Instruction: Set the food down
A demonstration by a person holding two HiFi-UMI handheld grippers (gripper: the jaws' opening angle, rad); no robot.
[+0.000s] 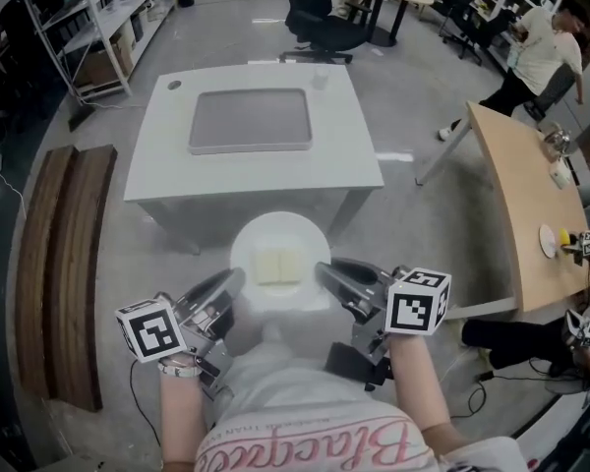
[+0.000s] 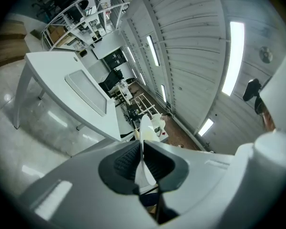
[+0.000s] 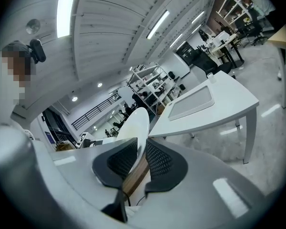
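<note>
1. Left gripper (image 1: 231,279): in the head view it sits at 7 o'clock of the plate (image 1: 275,224). The left gripper view shows its ribbed pads (image 2: 125,162) closed to a narrow slit on the plate rim (image 2: 146,128), which is seen edge-on between them. The grip is firm and the pads contact both faces.

2. Right gripper (image 1: 324,269): it sits at 4 o'clock of the plate. In the right gripper view the jaws stand slightly apart, the width of the rim, with the white plate edge (image 3: 136,123) pinched between the two dark pads (image 3: 159,160).

3. Marker cubes: one (image 1: 150,329) is on the left gripper and one (image 1: 418,301) on the right. Both are nearest the person.

4. Food (image 1: 279,265): two pale yellow squares lie side by side at the plate centre. The plate is carried level between the two grippers, in the air above the floor and short of the table.

5. Table (image 1: 359,160): white, at 12 o'clock of the plate. A grey rectangular tray (image 1: 250,120) lies flat on its top, toward the far side.

6. Surroundings: a wooden bench (image 1: 64,264) is at 9 o'clock. A wooden table (image 1: 511,195) is at 2 o'clock. An office chair (image 1: 320,28) stands beyond the white table.
</note>
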